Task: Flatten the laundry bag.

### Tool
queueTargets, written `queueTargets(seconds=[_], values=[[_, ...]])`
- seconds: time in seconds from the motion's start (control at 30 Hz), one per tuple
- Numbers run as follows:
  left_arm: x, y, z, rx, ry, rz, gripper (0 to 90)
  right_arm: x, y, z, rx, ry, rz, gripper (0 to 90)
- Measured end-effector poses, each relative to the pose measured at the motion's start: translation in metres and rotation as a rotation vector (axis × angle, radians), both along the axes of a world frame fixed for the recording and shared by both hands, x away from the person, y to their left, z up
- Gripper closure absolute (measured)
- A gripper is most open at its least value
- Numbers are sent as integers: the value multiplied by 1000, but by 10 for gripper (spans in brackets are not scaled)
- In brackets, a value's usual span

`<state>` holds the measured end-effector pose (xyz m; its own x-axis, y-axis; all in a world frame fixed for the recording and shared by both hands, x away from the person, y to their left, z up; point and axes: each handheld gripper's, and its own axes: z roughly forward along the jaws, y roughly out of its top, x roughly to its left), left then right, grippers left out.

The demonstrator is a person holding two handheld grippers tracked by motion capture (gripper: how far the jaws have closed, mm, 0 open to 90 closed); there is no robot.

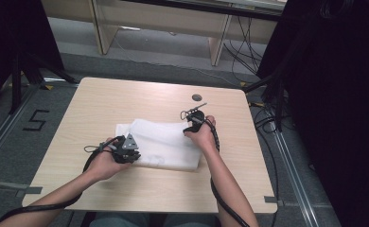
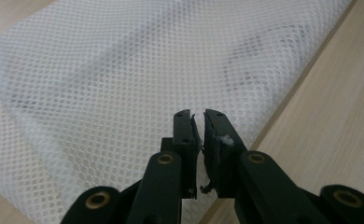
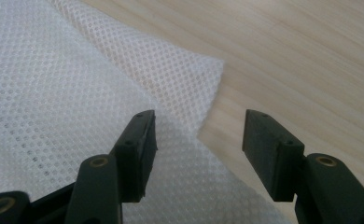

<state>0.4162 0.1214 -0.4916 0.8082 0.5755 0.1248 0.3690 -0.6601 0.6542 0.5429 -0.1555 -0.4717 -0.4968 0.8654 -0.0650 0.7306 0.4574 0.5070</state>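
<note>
left gripper (image 1: 131, 153): near-left edge of mesh, jaws nearly closed, thin slit between; fold of net apparently pinched, hard to confirm.
mesh cloth (image 1: 166, 144): white net fabric, folded in layers, flat at centre of table (image 1: 102, 99); faint grey marking under top layer near front edge.
handling: light, limp, no stiffness; sags once lifted; layers likely to slide apart; open weave prone to snagging on pads.
grip point: corners or doubled edge, pinch through all layers; avoid mid-panel.
right gripper (image 1: 190, 122): far-right corner of mesh, jaws wide, straddling cloth edge (image 3: 203, 126), nothing held.
small dark disc (image 1: 197, 97): beyond right gripper, apart from cloth.
</note>
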Motion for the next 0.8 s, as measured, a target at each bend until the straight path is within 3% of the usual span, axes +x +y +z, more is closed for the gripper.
queueTargets(seconds=[0.07, 0.1, 0.17, 0.2, 0.23, 0.27, 0.3, 0.37, 0.43, 0.47, 0.5, 0.6, 0.63, 0.8], values=[[0, -1, -2, 2, 7, 6, 825, 1, 3, -2, -10, 18, 9, 467], [0, -2, -2, 3, 8, 3, 825, 3, 5, -6, -33, 30, 55, 496], [0, -2, -4, 8, 16, 1, 824, 3, 7, -6, -49, 44, 71, 529], [0, -2, -6, 21, 24, -5, 823, 2, 10, -8, -59, 49, 92, 644], [0, -2, -6, 21, 24, -5, 823, 0, 12, -7, -63, 64, 96, 698], [-1, -3, -8, 16, 30, -6, 823, 0, 13, -8, -72, 52, 119, 758], [-1, -3, -8, 16, 30, -6, 823, 0, 13, -8, -72, 52, 119, 758], [0, -3, -9, 20, 31, -12, 824, -1, 14, -7, -42, 67, 157, 873], [0, -3, -9, 24, 27, -8, 824, -2, 14, -6, -46, 69, 153, 887], [0, -3, -10, 20, 31, -10, 824, -1, 13, -7, -39, 61, 177, 894], [0, -3, -10, 22, 32, -6, 825, -4, 14, -1, -77, 52, 144, 898], [0, -3, -10, 19, 34, -4, 827, -6, 14, 3, -38, 75, 120, 899], [0, -3, -10, 18, 35, -6, 828, -7, 14, 5, -35, 79, 101, 900], [0, -4, -11, 18, 33, 0, 830, -9, 13, 9, -44, 61, 110, 900]])
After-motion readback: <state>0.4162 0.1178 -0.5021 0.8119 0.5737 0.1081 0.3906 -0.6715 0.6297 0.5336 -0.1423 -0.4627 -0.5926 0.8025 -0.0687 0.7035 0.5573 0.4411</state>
